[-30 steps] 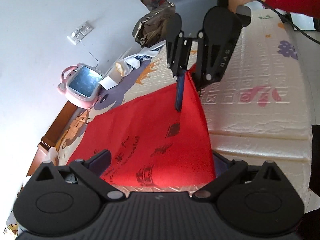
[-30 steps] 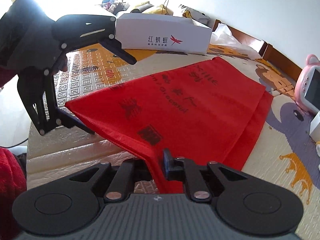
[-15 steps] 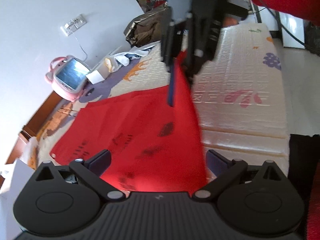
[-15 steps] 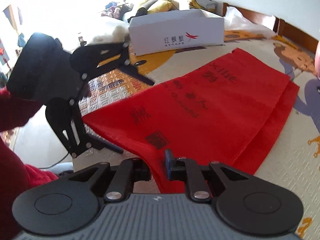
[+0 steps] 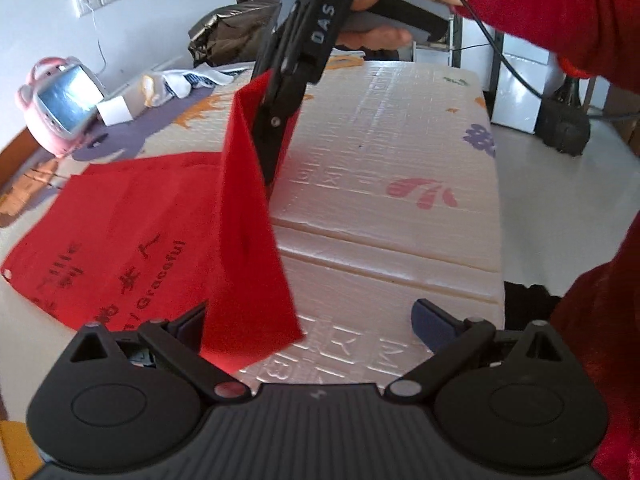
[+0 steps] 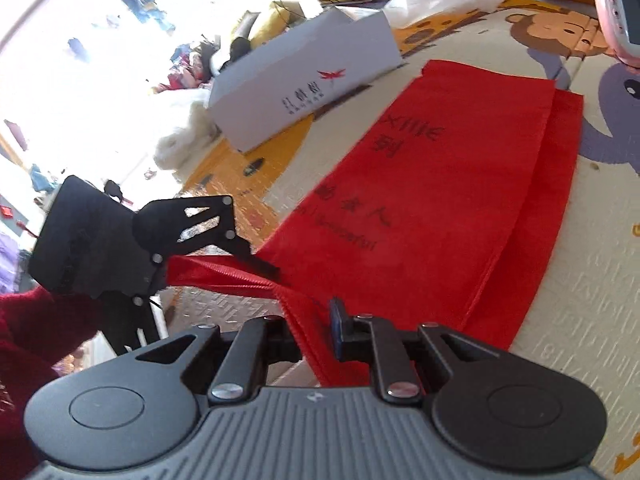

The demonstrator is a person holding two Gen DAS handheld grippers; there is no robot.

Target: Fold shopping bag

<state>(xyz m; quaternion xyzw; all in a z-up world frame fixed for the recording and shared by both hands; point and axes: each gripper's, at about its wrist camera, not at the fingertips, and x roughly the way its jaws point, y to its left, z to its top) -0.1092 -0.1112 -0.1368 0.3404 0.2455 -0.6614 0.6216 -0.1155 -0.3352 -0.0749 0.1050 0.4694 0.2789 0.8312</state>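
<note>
bag: the flat red cloth shopping bag with dark letters lies on the pale foam play mat, near end lifted | right tongs: you pinch the bag's near edge, jaws almost closed | left tongs: your jaws stand wide apart, cloth draped past the left finger, gripping nothing
</note>
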